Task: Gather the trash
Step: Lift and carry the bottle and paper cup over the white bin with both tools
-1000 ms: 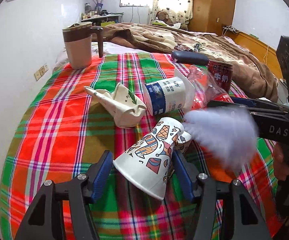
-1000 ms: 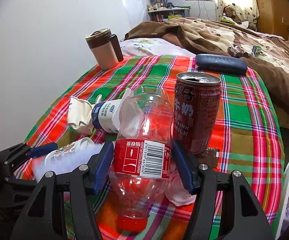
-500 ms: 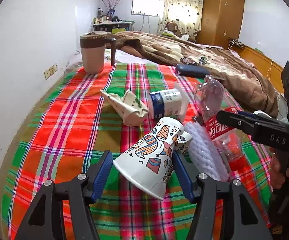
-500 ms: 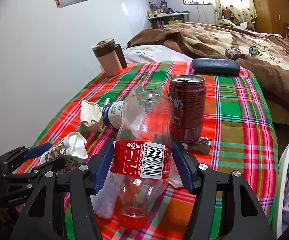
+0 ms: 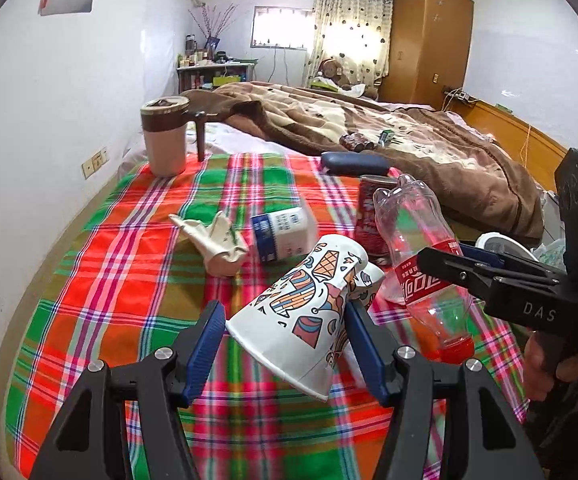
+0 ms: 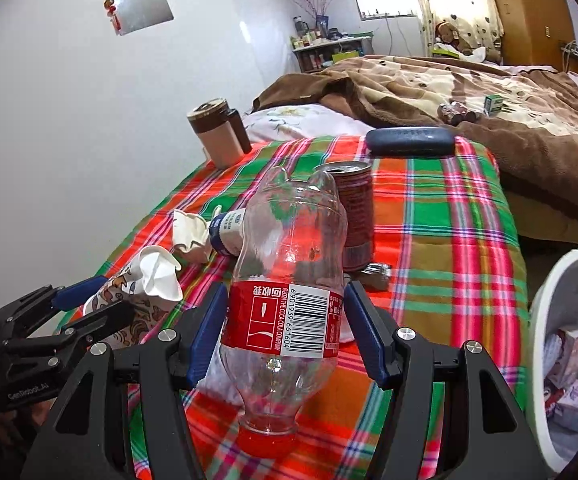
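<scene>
Above the table (image 5: 101,280) with the plaid cloth, the left hand-held gripper (image 5: 285,344) grips a patterned paper cup (image 5: 297,312) between its blue fingers; the cup is tilted, with its wide mouth toward the camera. The right hand-held gripper (image 6: 285,332) is closed on a clear plastic bottle (image 6: 289,264) at its red label, and the bottle hangs upside down with the red cap lowest. On the cloth lie a crumpled beige paper cup (image 5: 217,240) and, just beside it, a white carton with a blue band (image 5: 281,232). A dark red can (image 6: 351,216) stands upright behind the bottle. A white bin (image 6: 545,320) with some packages inside is at the right of the table.
</scene>
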Demonstrator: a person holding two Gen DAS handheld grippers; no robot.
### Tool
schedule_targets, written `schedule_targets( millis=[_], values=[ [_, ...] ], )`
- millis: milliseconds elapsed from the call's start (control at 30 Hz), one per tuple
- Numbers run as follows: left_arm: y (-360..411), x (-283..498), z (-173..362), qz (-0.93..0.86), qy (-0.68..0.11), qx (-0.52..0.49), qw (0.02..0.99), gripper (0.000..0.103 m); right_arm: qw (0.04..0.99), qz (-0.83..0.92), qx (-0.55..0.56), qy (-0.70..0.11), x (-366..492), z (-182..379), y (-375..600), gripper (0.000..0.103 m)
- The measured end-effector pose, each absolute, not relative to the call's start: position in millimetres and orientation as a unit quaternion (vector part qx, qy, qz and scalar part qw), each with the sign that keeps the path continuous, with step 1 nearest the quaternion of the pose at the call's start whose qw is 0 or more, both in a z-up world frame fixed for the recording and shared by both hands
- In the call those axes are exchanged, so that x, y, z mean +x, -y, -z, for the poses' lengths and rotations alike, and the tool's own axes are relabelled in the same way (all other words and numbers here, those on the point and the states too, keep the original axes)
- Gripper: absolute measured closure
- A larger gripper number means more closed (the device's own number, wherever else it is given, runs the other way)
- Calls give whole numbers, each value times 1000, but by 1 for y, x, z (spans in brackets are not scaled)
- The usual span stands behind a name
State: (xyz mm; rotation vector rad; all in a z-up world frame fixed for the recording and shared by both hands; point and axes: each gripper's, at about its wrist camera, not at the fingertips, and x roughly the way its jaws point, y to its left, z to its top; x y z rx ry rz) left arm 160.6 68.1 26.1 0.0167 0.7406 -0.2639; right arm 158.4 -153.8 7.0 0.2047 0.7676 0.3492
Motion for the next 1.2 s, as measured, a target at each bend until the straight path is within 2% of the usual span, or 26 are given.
schedule_targets(
  millis=[500,1200],
  values=[
    [-3,147,-44,156,-342,14,927,41,921,-127,121,-348,130,-19,217,41],
    [148,147,-45,265,-344,41,900,41,931,-14,152,-331,104,-19,320,41]
  ],
)
